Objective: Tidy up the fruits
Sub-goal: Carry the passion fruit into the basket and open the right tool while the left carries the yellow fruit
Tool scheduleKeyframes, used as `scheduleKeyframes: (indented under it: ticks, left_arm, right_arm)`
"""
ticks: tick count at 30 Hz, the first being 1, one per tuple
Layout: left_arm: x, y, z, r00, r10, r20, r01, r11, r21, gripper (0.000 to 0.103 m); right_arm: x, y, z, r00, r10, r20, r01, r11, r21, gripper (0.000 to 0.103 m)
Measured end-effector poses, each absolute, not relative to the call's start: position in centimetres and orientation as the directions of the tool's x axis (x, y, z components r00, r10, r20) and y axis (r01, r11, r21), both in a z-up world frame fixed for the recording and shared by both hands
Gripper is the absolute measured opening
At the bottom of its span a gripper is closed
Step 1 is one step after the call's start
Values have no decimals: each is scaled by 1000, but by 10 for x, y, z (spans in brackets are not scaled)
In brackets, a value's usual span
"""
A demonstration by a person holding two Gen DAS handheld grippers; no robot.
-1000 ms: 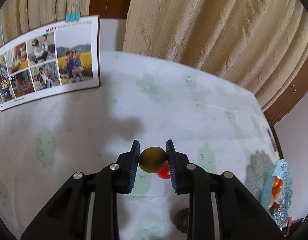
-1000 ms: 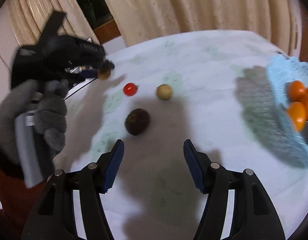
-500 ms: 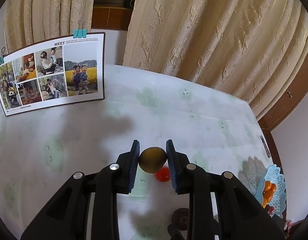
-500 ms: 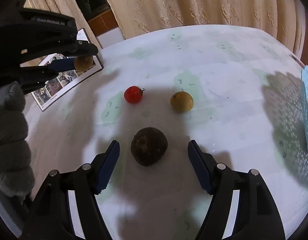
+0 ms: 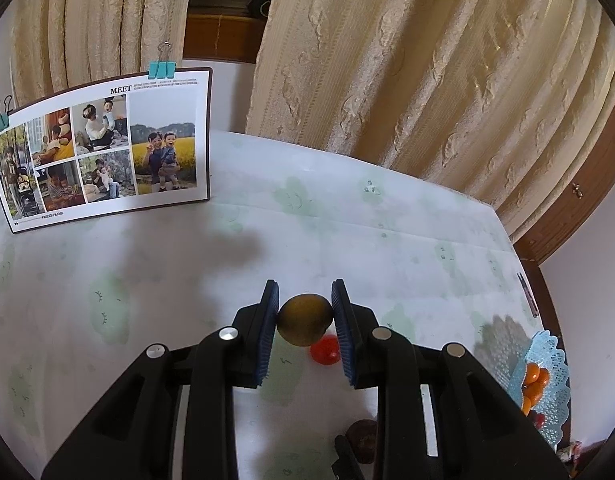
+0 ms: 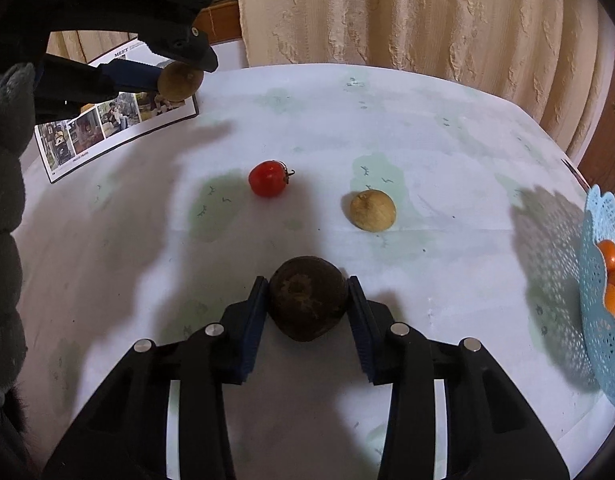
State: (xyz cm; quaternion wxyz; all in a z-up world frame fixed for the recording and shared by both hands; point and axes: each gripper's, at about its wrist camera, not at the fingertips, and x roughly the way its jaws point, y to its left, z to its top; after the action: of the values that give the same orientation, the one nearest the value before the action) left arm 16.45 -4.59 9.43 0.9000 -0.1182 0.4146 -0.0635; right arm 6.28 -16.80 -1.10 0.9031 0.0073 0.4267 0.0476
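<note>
Dark fruit (image 6: 307,298), stem scar apparently facing camera, long axis unclear.

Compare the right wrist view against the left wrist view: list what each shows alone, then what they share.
Only the right wrist view: the tan round fruit on the tablecloth, and the right gripper, jaws closing, pads against the dark brown fruit.

Only the left wrist view: teal binder clips on the photo sheet.

Both: the left gripper shut on a brownish-yellow fruit, the red tomato, the blue basket.

Dark round fruit (image 6: 306,298), perhaps passionfruit, on tablecloth.
</note>
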Motion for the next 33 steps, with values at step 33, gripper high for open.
scheduleKeyframes:
  ticks: [33]
  left_arm:
    - [128,-95,114,656,-308,-689,189,951,-245,28]
  right_arm:
    - [-64,-356,80,797,-241,-553,411,888,205,41]
